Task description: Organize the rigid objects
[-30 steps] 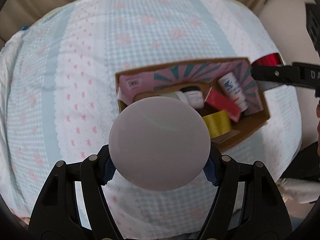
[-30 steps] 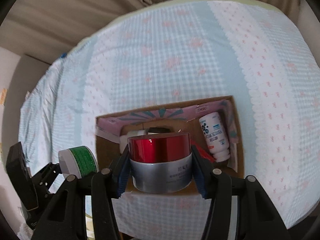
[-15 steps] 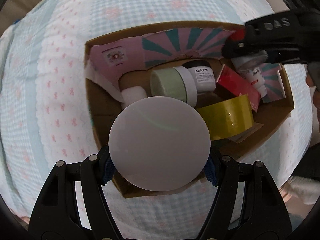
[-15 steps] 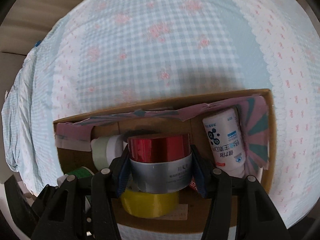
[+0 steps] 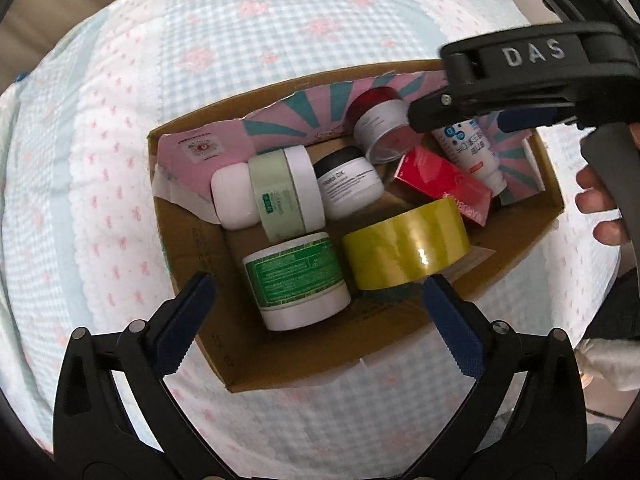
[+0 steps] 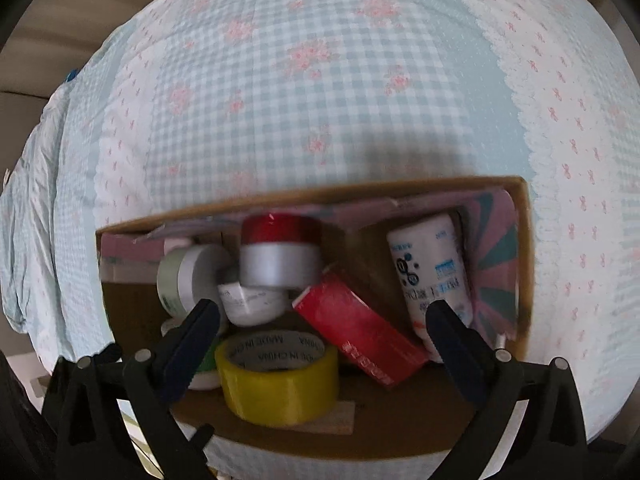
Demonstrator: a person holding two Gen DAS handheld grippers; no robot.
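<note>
A cardboard box (image 5: 192, 264) (image 6: 524, 216) lies on the bed. My left gripper (image 5: 318, 294) is open and empty just above its near edge. The white jar with the green label (image 5: 298, 280) lies on its side in the box, right in front of the left gripper. My right gripper (image 6: 328, 320) (image 5: 480, 120) is open and empty over the box. The jar with the red lid and silver body (image 6: 280, 256) (image 5: 380, 120) rests tilted on other jars at the back of the box.
The box also holds a yellow tape roll (image 5: 406, 246) (image 6: 276, 376), a red carton (image 5: 440, 182) (image 6: 360, 336), a white bottle (image 6: 432, 276) (image 5: 472, 152), a pale green jar (image 5: 284, 196) and a black-lidded jar (image 5: 348, 188). Checked bedding (image 6: 320, 80) surrounds it.
Both grippers moved in over the box and opened. The green-label jar left the left gripper and the red-lidded jar left the right gripper; both now lie in the box.
</note>
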